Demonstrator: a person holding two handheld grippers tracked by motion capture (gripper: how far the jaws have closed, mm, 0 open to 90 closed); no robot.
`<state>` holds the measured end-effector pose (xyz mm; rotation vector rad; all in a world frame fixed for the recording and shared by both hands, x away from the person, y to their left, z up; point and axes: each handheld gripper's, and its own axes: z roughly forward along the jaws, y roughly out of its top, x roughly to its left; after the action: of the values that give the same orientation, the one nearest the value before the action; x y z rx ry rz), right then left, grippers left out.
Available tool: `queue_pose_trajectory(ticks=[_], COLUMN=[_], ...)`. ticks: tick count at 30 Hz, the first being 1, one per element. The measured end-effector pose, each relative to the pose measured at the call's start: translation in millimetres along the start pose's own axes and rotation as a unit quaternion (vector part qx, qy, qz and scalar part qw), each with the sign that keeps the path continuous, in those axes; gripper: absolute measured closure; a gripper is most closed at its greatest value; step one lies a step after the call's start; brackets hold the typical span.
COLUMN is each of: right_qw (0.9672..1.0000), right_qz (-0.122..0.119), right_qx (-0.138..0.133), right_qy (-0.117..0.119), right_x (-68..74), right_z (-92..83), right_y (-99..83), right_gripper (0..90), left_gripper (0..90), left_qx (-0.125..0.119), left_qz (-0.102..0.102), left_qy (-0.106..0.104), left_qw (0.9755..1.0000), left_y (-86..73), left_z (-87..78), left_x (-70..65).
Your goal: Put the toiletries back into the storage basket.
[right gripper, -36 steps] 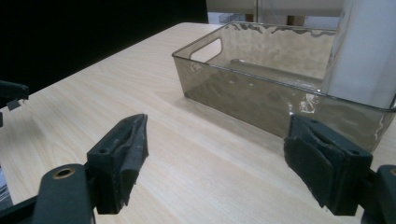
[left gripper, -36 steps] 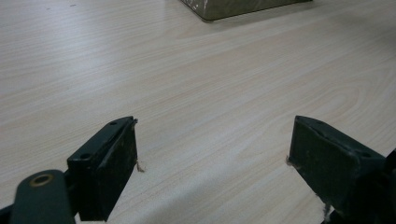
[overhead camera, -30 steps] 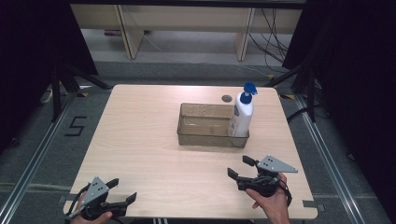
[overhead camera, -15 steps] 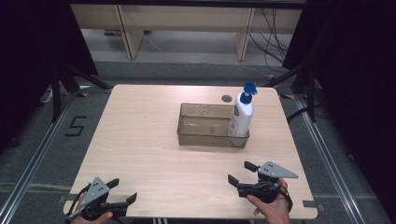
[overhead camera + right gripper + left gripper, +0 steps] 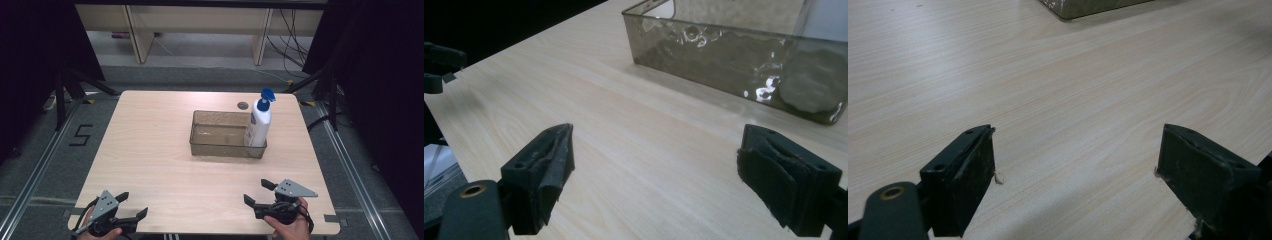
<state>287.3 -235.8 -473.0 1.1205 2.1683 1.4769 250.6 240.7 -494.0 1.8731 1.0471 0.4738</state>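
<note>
Ahead of right gripper (image 5: 259, 193) jaws: clear bin (image 5: 227, 134) with lotion bottle (image 5: 258, 123) upright in its far corner. Both sets of jaws wide open, empty, low over bench (image 5: 150, 150); left gripper (image 5: 134, 204) likewise. Risk: tall bottle could tip if bin wall or pump gets clipped on approach.

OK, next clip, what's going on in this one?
A person holds a two-jaw gripper in each hand at the near edge of a wooden table. The left gripper and the right gripper are both open and empty, jaws wide apart above bare tabletop. Farther out sits a clear rectangular bin with a white pump bottle standing upright in its right end. Nothing is being handled yet.
</note>
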Motion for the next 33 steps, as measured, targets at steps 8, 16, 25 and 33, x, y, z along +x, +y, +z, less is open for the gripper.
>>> queue_pose_trajectory(ticks=[8, 16, 25, 33], right_qw=[0.9998, 0.9997, 0.9992, 0.9989], right_qz=[0.010, -0.010, -0.006, -0.003], right_qx=[0.017, 0.022, 0.035, 0.042], right_qy=[-0.005, -0.010, -0.020, -0.018], right_x=[4.3, 1.9, 0.3, 1.8], right_z=[-2.5, -7.5, -18.4, -22.4], right_y=[-6.7, -13.5, -21.1, -26.1], right_gripper=[15.8, 15.8, 15.7, 15.6], left_gripper=[14.9, 14.9, 14.9, 14.9], left_qx=[-0.002, 0.005, 0.011, 0.004], left_qz=[-0.007, 0.000, 0.000, -0.001], left_qy=[0.001, 0.000, 0.002, -0.004], left_qw=[1.0000, 1.0000, 0.9999, 1.0000], left_y=[-0.6, -0.6, -0.8, -1.6], left_z=[1.1, 1.1, 1.5, 3.9], left_x=[-0.3, 0.0, -1.1, -1.8])
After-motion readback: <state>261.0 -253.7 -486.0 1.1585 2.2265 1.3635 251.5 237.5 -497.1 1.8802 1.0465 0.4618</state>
